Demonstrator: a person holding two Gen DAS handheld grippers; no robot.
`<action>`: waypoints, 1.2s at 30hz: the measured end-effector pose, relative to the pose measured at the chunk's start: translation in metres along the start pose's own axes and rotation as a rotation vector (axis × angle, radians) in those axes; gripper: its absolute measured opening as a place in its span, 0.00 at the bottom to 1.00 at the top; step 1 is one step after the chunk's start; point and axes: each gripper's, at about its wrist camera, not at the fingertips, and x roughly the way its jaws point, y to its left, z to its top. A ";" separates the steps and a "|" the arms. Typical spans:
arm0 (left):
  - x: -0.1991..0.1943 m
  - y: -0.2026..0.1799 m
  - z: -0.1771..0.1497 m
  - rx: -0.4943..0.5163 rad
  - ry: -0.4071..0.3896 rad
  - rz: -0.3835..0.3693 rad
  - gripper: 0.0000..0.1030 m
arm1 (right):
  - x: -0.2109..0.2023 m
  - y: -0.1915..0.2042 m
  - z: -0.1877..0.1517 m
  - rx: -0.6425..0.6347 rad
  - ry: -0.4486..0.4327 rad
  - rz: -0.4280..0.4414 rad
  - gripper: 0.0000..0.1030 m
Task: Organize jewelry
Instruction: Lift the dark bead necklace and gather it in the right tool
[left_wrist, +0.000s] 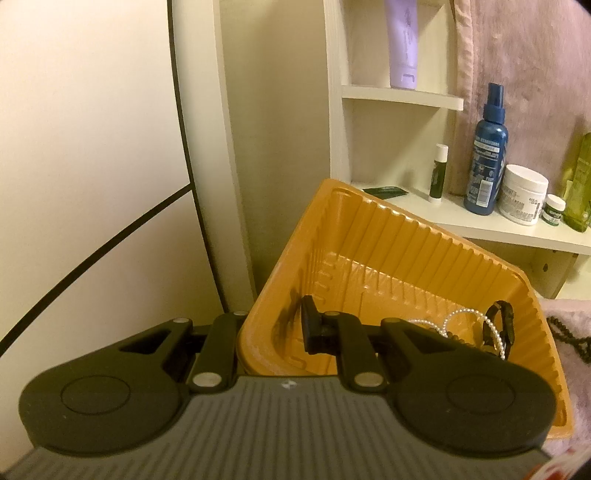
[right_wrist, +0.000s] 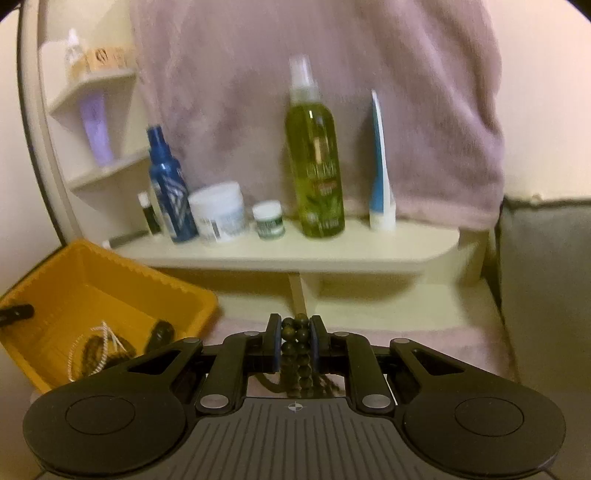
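While the left gripper pinched the near wall of the orange tray, its jaws nearly together on the plastic, the right gripper was clamped on a dark green bead strand, held clear beside the tray; a pearl strand and a dark band lay inside

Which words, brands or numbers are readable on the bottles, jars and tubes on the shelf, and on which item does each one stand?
"OLIVE", uncertain, large pale letters on the green spray bottle.
Blue spray bottle: white print on the label, too blurred to read.
Large white jar: dark print, too small to read.
Small green-labelled jar: unreadable.
Purple tube: faint marks, unreadable.
Blue-and-white tube: no legible text.
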 end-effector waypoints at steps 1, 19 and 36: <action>0.000 0.000 0.000 0.000 -0.001 0.000 0.13 | -0.005 0.001 0.003 -0.001 -0.009 0.002 0.15; -0.008 0.002 0.003 -0.017 -0.021 -0.034 0.13 | -0.076 0.019 0.063 -0.067 -0.128 -0.003 0.15; -0.011 -0.001 0.004 0.001 -0.019 -0.027 0.13 | 0.028 -0.036 -0.051 0.124 0.252 -0.050 0.17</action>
